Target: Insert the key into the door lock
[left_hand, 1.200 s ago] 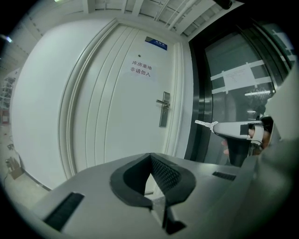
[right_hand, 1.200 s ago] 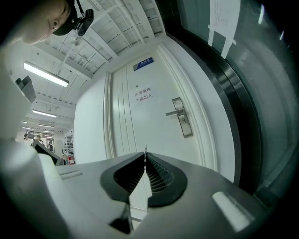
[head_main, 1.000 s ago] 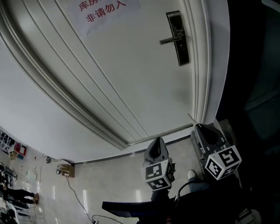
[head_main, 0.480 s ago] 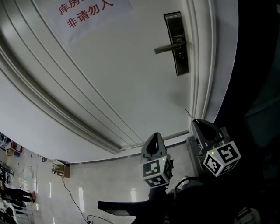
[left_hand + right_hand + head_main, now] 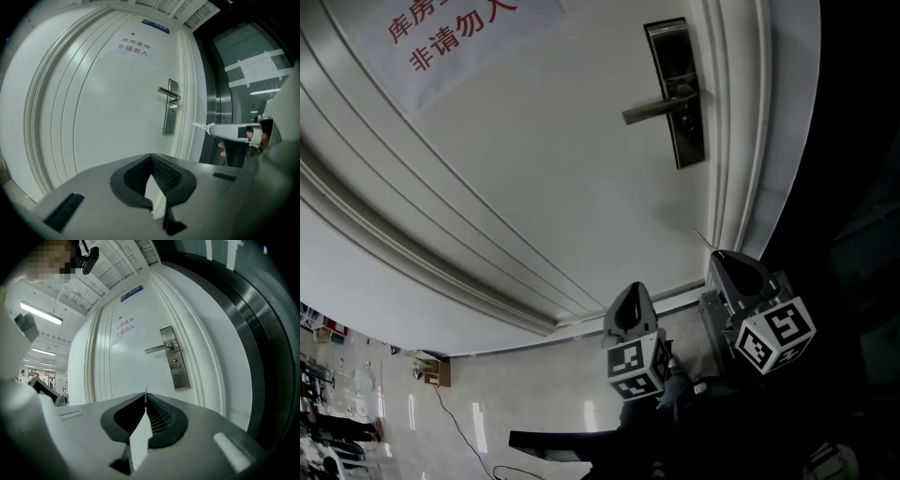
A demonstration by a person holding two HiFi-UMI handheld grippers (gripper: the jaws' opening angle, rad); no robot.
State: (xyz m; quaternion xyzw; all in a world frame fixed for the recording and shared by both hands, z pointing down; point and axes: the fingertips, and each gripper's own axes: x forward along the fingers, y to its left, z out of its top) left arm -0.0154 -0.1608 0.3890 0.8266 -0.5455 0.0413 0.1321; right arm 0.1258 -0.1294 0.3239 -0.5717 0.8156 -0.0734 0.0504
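Pinching the key (image 5: 146,389), right claw (image 5: 146,396) faces the door lock (image 5: 175,363).

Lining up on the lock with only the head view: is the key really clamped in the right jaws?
Observer: Yes. Right gripper has its jaws shut on the key, blade sticking out ahead.
Operator: Where's the keyhole?
Observer: Keyhole sits on the plate, just under the handle.
Operator: And the left gripper?
Observer: Left gripper has its jaws together, nothing between them.
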